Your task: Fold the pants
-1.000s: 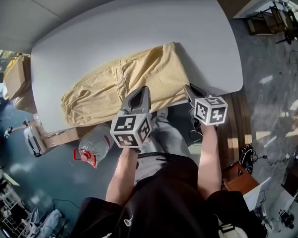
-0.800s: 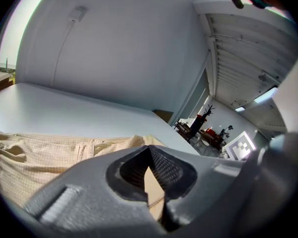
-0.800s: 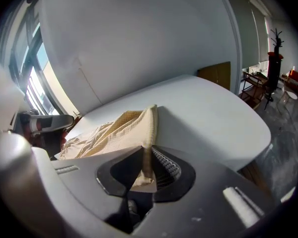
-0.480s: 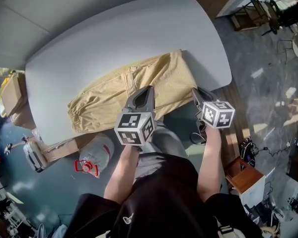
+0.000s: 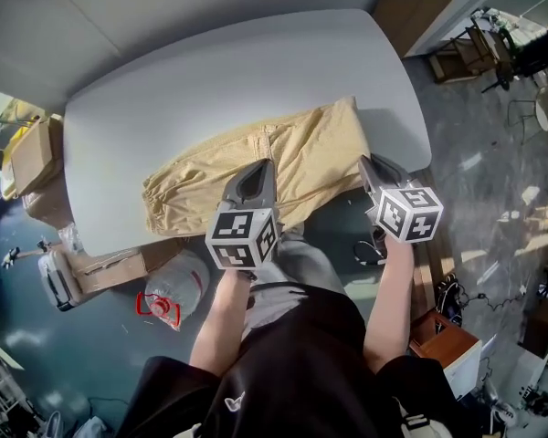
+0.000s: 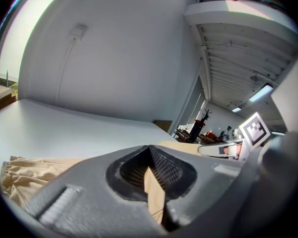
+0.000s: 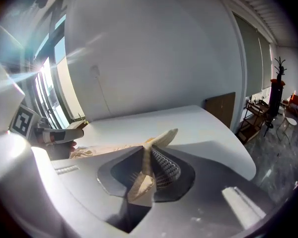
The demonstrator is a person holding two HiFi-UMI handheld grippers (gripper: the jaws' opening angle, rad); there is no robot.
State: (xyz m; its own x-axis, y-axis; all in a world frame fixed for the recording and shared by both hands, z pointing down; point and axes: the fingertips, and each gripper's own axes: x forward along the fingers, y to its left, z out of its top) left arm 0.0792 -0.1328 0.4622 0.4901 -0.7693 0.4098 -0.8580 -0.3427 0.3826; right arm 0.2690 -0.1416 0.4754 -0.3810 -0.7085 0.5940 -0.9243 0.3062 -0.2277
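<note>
Head view: pants point(image 5: 301, 158) edge higher than before

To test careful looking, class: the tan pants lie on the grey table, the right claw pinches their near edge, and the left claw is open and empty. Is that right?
No. The left claw is shut on the pants too: the left gripper view shows tan fabric pinched in it. The rest holds: grey table, right claw on the near edge.

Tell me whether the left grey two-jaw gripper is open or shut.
Shut: the left gripper pinches a strip of the tan cloth pants between its closed jaws.
</note>
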